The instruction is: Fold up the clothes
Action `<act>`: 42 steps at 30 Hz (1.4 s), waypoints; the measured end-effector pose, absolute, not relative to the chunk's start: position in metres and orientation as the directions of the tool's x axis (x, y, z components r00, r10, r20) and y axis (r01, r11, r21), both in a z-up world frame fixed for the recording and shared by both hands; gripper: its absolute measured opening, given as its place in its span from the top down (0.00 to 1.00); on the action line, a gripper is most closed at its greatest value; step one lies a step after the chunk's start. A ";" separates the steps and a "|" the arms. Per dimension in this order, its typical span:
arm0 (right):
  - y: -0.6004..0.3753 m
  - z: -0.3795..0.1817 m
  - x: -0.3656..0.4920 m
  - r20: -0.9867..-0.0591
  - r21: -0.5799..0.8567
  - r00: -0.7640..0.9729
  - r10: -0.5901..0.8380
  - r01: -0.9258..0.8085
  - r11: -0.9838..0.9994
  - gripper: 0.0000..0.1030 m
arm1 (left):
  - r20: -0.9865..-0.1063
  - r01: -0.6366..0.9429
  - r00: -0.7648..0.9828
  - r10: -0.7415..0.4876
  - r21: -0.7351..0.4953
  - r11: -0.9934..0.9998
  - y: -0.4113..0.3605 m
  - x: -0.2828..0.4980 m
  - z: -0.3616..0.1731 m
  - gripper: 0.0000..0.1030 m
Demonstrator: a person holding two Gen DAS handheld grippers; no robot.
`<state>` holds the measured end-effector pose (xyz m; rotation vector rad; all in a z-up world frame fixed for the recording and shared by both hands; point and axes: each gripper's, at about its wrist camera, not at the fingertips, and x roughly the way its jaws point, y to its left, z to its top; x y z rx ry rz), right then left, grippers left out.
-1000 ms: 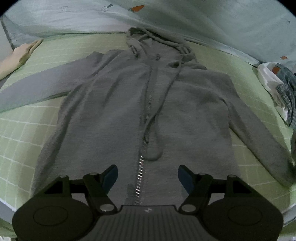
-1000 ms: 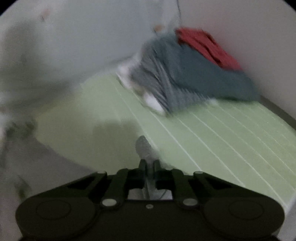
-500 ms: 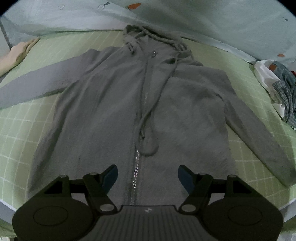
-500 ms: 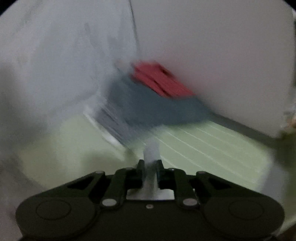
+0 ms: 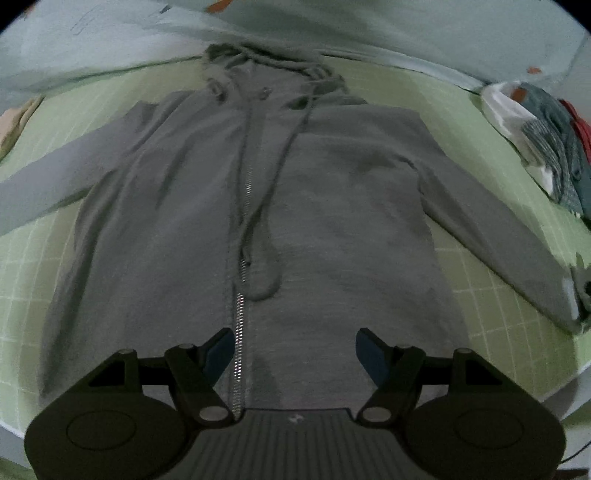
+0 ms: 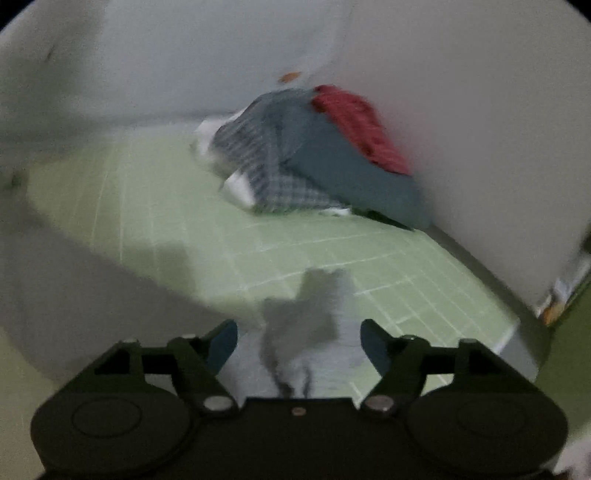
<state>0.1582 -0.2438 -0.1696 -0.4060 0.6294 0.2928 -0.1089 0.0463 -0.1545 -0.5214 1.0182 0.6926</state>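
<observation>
A grey zip hoodie [image 5: 332, 221] lies flat, front up, on the green checked sheet [image 5: 480, 155], sleeves spread to both sides. My left gripper [image 5: 294, 350] is open and empty, hovering over the hem beside the zipper [image 5: 239, 332]. My right gripper [image 6: 298, 345] is open, and the right sleeve's cuff [image 6: 314, 306] lies loose on the sheet between its fingers. That cuff also shows at the right edge of the left wrist view [image 5: 569, 295]. The right wrist view is blurred.
A pile of other clothes [image 6: 314, 155], checked, blue and red, sits against the wall [image 6: 480, 110] at the far right, also in the left wrist view [image 5: 546, 140]. A pale quilt [image 5: 332, 29] lies behind the hood. The bed edge [image 6: 517, 332] runs close on the right.
My right gripper was shut on the sleeve cuff and swinging. It has now opened and let the cuff drop on the sheet. My left gripper stays open and has drifted slightly over the hem.
</observation>
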 end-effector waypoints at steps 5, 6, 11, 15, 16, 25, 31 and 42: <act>-0.241 -0.191 0.171 -0.647 -0.405 0.763 -0.005 -0.337 0.850 0.27 | -0.896 -0.718 0.343 0.281 -0.058 0.694 0.043 -0.108 -0.154 0.28; -0.246 -0.192 0.174 -0.642 -0.412 0.766 -0.033 -0.308 0.857 0.27 | -0.897 -0.721 0.340 0.281 -0.057 0.690 0.043 -0.108 -0.154 0.28; -0.298 -0.171 0.179 -0.605 -0.264 0.793 -0.074 -0.112 0.958 0.24 | -0.903 -0.737 0.329 0.277 -0.062 0.673 0.047 -0.111 -0.156 0.28; -0.333 -0.160 0.177 -0.572 -0.199 0.803 -0.165 0.059 0.978 0.23 | -0.904 -0.742 0.326 0.277 -0.063 0.667 0.047 -0.113 -0.156 0.28; -0.342 -0.158 0.178 -0.581 -0.171 0.796 -0.170 0.085 0.982 0.23 | -0.904 -0.742 0.326 0.275 -0.064 0.667 0.047 -0.113 -0.156 0.28; -0.336 -0.160 0.178 -0.622 -0.088 0.781 -0.062 0.009 0.996 0.22 | -0.907 -0.734 0.326 0.266 -0.065 0.676 0.047 -0.111 -0.159 0.28; -0.275 -0.164 0.177 -0.643 -0.054 0.757 0.117 -0.197 0.979 0.16 | -0.898 -0.755 0.320 0.303 -0.049 0.654 0.059 -0.120 -0.150 0.28; -0.078 -0.145 0.184 -0.644 0.098 0.571 0.510 -0.599 0.795 0.12 | -0.873 -0.863 0.303 0.383 -0.081 0.499 0.152 -0.152 -0.136 0.26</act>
